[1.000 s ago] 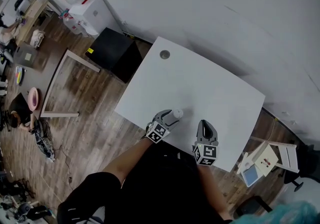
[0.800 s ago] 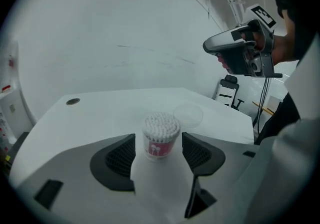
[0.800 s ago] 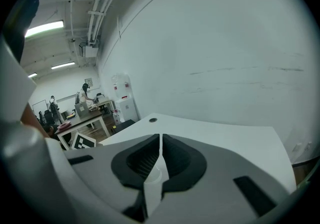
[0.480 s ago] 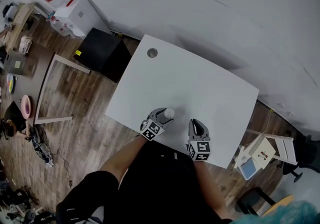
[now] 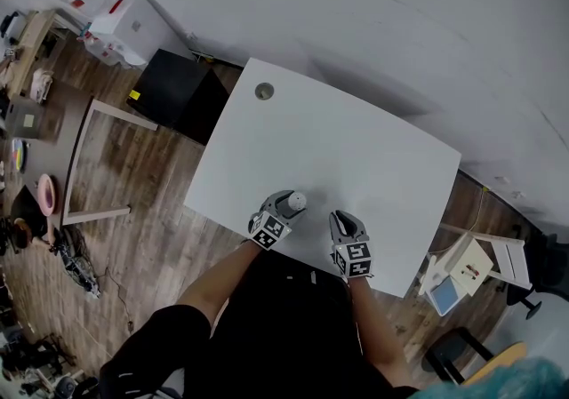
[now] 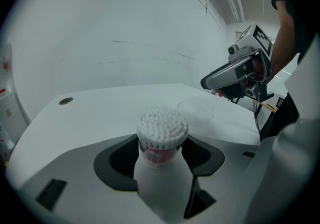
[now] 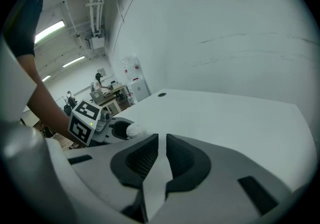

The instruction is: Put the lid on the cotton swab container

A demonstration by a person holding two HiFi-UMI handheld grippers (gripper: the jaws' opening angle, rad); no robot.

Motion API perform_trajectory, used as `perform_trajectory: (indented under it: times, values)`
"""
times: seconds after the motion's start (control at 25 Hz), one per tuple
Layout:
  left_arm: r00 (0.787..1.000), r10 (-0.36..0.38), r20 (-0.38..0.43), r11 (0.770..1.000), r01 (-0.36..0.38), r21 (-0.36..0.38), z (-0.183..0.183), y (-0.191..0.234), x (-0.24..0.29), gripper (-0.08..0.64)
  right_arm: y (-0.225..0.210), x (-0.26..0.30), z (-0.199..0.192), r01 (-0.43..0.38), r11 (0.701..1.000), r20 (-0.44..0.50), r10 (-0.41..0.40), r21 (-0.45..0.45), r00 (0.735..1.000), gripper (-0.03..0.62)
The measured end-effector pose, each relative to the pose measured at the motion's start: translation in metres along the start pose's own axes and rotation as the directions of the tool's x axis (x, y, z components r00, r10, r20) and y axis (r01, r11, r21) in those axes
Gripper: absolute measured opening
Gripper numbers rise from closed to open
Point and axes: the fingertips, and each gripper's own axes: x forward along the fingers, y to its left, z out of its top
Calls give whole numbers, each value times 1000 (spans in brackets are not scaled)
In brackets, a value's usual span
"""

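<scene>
Cotton swab container (image 6: 159,155): stood upright, clamped between the two dark pads (image 6: 121,158) of the left gripper (image 6: 161,160), squeezed on both sides of its white body. Uncapped at the top, packed full of white swab heads (image 6: 162,126) above a red-printed band. Hidden at the base by the jaws, so impossible to tell whether set on the table (image 6: 90,113) or held just off it. Showed from the head view only as a small round white top, close to the table's near edge.

Lid (image 6: 195,110): clear and round, lay flat on the white tabletop just beyond the container and to its right in the left gripper view. Touched neither the container nor either gripper.

Right gripper (image 7: 161,150): clenched, pads almost meeting with only a thin slit between them, gripping nothing. Pointed downward over the table, beside the left one and apart from it, past the lid as seen from the left gripper view.

Marker cubes (image 5: 271,232): sat at the back of each gripper, nearest the person's forearms (image 5: 222,286).

Further out: a round grommet hole (image 5: 264,91) near the table's far corner. Off that corner, a black cabinet (image 5: 178,91) on the wooden floor (image 5: 151,211). Behind the table, a plain pale wall (image 5: 400,24).
</scene>
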Motion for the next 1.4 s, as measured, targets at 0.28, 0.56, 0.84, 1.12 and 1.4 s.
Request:
perform_trajectory:
  times: [0.28,0.56,0.84,1.12,1.4]
  values:
    - [1000,15,1,1000,-15,-10,0,1,0,270,13,10,-12,-86,996,-32,86,-8,996,126]
    - [1000,18,0,1000,-18,-16,-1,2,-2,270,9,19,-11,-126,974,32,122,186,992,127]
    - [1000,16,-5,1000,-16,-15,-1,1,-1,270,13,33,-20,-162,947,6,167,278,986,127]
    - [1000,25,-14,1000,-25,-5,-2,1,-2,270,12,39,-33,-157,874,-13,183,460,983,127]
    - [1000,19,-15,1000,-19,-2,-1,1,-2,268,14,36,-25,-177,834,25,192,523,981,104]
